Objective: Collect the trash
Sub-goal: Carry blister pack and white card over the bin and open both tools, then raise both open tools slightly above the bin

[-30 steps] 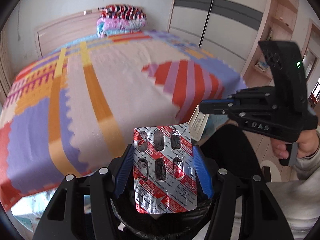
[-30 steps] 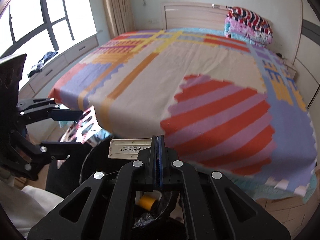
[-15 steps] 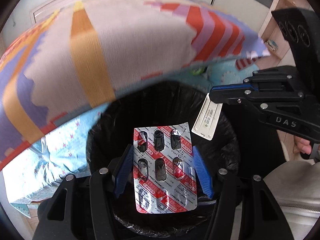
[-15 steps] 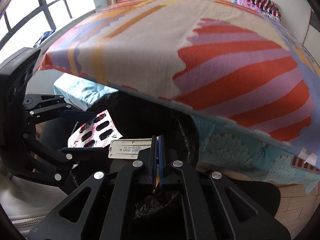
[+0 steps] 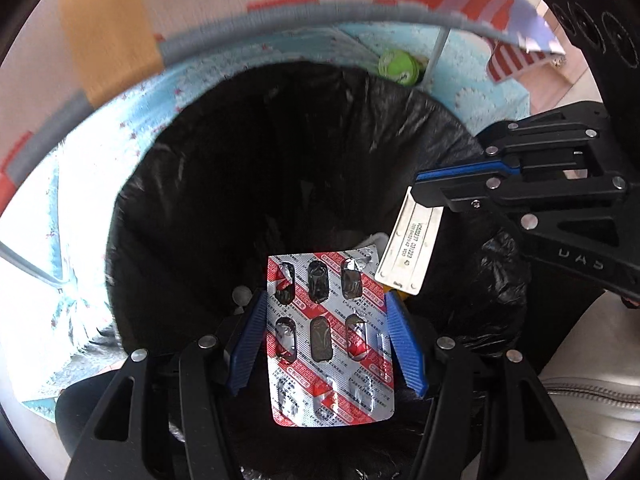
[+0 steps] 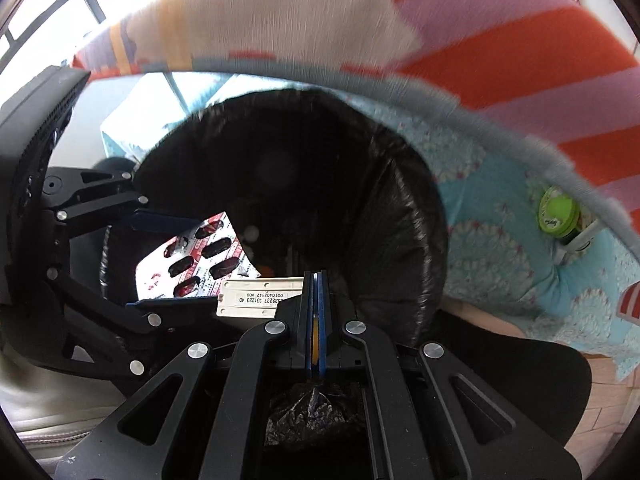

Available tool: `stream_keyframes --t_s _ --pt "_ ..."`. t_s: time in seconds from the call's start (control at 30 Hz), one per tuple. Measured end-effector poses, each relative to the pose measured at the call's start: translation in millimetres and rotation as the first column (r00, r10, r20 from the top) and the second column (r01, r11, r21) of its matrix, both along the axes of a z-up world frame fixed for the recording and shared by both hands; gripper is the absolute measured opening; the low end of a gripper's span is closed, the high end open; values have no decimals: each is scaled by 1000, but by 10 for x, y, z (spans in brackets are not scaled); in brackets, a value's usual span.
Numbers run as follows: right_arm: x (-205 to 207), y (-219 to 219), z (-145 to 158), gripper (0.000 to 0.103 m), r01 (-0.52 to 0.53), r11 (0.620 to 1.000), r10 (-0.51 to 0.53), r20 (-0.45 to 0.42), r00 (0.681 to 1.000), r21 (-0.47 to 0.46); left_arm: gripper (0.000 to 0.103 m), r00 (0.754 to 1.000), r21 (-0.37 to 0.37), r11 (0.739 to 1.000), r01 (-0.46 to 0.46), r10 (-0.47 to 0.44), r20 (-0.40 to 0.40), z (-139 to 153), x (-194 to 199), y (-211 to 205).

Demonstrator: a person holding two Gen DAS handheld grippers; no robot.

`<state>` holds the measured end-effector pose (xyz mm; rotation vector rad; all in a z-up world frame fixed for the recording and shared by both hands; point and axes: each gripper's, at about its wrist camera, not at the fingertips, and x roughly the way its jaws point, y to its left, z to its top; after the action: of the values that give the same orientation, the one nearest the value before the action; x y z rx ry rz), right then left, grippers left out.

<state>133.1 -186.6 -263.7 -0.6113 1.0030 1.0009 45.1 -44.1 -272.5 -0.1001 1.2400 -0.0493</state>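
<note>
My left gripper [image 5: 326, 320] is shut on a red-and-silver blister pack [image 5: 328, 340], its blue pads pressing the pack's two long edges. The pack hangs over the mouth of a bin lined with a black bag [image 5: 168, 184]. My right gripper [image 6: 316, 280] is shut on a thin white labelled strip [image 6: 256, 298] that sticks out to its left. In the left wrist view the right gripper [image 5: 424, 188] holds this strip [image 5: 412, 252] above the bin's right side. In the right wrist view the blister pack [image 6: 200, 252] sits in the left gripper [image 6: 168, 260] over the bin [image 6: 400, 208].
A bed with a patterned orange, red and lilac blanket [image 5: 104, 24] overhangs the bin, with a light blue sheet [image 6: 488, 200] below it. A green round lid [image 5: 398, 66] lies under the blanket's edge. Small bits of rubbish lie deep in the bin. A pale sleeve [image 5: 592, 364] shows at right.
Both grippers have sunk from bed height down to the bin's mouth and tipped downward. The bin now fills both views. Each still grips its piece.
</note>
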Motion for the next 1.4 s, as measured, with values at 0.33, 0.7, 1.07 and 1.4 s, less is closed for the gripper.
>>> stream_keyframes --t_s 0.33,0.7,1.07,1.4 --pt "3 24 -42 2 1 1000 -1 -23 1000 -14 58 999 3 1000 -15 15 -43 -58 75 -30" --pt "37 -17 -38 2 7 1000 -7 -19 1000 1 65 999 -24 999 -47 47 5 165 -100 70" --pt "-118 136 -256 4 -61 997 57 -69 996 -55 65 995 -52 995 -83 86 52 422 -270 110" --pt "-82 116 -222 14 -31 998 27 -71 997 -47 65 991 -71 992 -108 113 71 538 -315 189"
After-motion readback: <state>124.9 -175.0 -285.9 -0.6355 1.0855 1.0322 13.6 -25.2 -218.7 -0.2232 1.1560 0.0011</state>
